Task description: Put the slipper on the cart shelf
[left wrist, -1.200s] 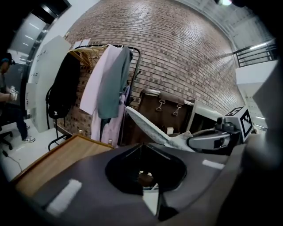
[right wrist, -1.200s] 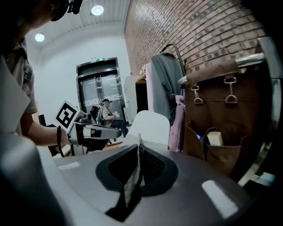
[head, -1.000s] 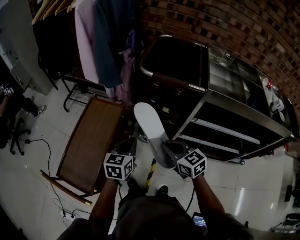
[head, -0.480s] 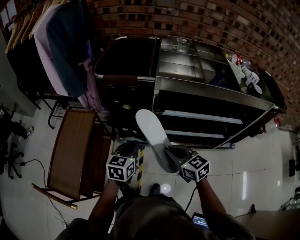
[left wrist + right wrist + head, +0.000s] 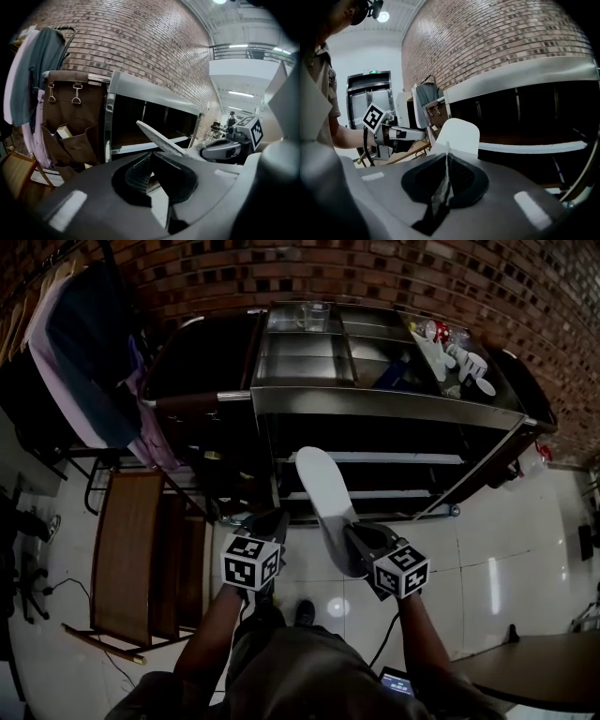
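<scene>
Nearest in the head view, at 6 o'clock, the person's two forearms reach forward over a pale tiled floor (image 5: pixel 506 559), each holding a gripper. The left gripper (image 5: pixel 272 521) sits at about 7 o'clock from the picture's middle. In its own view the jaw tips meet and there is nothing between them. The right gripper (image 5: pixel 354 542), at about 5 o'clock, is clamped on the near end of a white slipper (image 5: pixel 323 493). In the right gripper view the pads press flat on the slipper's thin edge.

The slipper sticks out from that grip toward 11 o'clock, sole up and tilted. It hangs in the air in front of the cart (image 5: pixel 394 409), resting on none of its shelves. In the left gripper view it shows as a slanted white blade in front of the cart's dark open side.

Beyond the slipper, at 12 o'clock, stands the metal cart. Its lower shelf (image 5: pixel 375 457) shows as a pale strip with another below it. A brown bag (image 5: pixel 70 112) hangs on the cart's end. A few cups (image 5: pixel 459 357) stand on the cart's top at 1 o'clock.

A wooden frame (image 5: pixel 127 549) lies on the floor at 9 o'clock. Clothes (image 5: pixel 75 362) hang at 10 o'clock. Farthest back a brick wall (image 5: pixel 375 277) runs from 11 to 2 o'clock.
</scene>
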`<state>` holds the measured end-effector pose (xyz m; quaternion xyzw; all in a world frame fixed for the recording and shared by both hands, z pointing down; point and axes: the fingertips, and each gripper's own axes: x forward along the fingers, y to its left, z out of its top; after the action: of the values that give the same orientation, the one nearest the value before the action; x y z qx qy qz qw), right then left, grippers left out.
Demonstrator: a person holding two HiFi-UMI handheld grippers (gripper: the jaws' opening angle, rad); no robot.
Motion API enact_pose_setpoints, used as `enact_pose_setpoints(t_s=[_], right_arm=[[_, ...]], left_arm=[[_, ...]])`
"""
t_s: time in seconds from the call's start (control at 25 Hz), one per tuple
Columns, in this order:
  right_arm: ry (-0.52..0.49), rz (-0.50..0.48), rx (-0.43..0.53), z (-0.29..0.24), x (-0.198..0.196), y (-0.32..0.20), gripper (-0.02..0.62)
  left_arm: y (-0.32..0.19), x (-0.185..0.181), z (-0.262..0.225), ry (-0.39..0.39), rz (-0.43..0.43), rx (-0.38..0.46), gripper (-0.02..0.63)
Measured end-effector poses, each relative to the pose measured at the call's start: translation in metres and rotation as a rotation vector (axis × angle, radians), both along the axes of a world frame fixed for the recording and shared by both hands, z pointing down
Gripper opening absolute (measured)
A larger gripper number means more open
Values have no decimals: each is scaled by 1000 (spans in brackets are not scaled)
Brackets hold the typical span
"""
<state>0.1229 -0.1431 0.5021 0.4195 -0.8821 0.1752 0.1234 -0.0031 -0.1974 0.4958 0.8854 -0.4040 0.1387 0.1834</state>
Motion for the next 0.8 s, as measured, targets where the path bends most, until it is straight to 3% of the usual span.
enact_pose_setpoints(t_s=[0.28, 0.8], right_arm=[[-4, 156, -16, 7, 48, -13, 9], [104, 401, -52, 8, 125, -67, 9]], left_arm=[[-24, 52, 0, -3, 129, 6, 8], [-85, 115, 10, 42, 303, -12, 8]])
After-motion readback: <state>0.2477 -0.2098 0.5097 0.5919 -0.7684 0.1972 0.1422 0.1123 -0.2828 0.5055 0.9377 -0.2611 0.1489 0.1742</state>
